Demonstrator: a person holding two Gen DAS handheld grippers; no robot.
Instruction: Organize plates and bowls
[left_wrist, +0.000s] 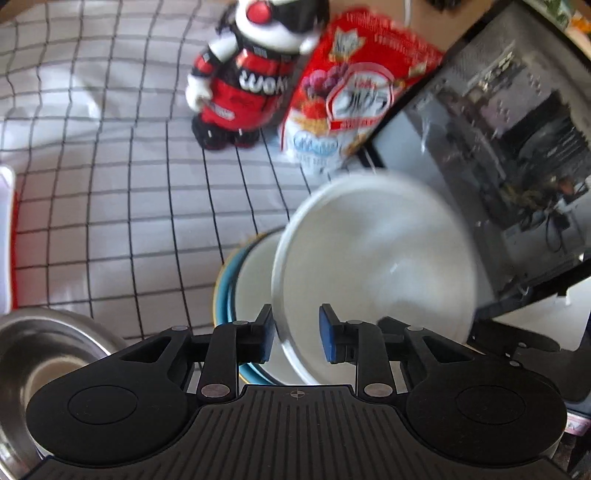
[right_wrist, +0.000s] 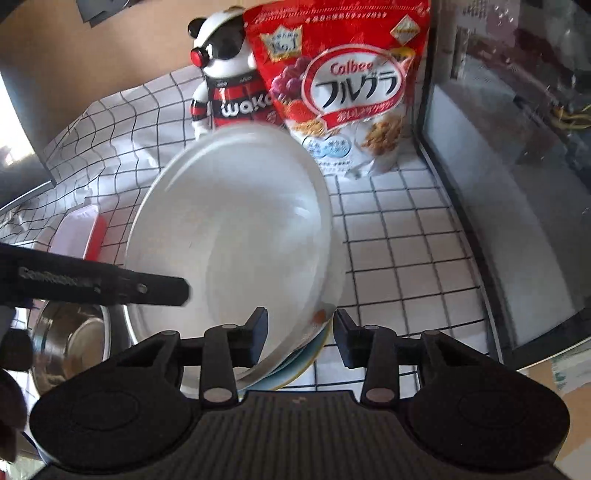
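— We see a white plate (right_wrist: 229, 229) over a blue-rimmed plate (left_wrist: 225, 295), and a white cloth with a black grid (right_wrist: 399, 236).

— We also note a red cereal bag (right_wrist: 343, 74), a red-and-black figurine (left_wrist: 243, 81), a silver bowl (left_wrist: 40, 350).

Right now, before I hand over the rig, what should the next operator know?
Left gripper: open, white dish rim between its fingers, unclamped.
Right gripper: open, straddling the same dish's rim.
The white dish is tilted, lower edge on the plate stack.
The steel bowl sits left of the stack.
Done: dish at the stack. Left: settle it flat, probably nest the steel bowl next.
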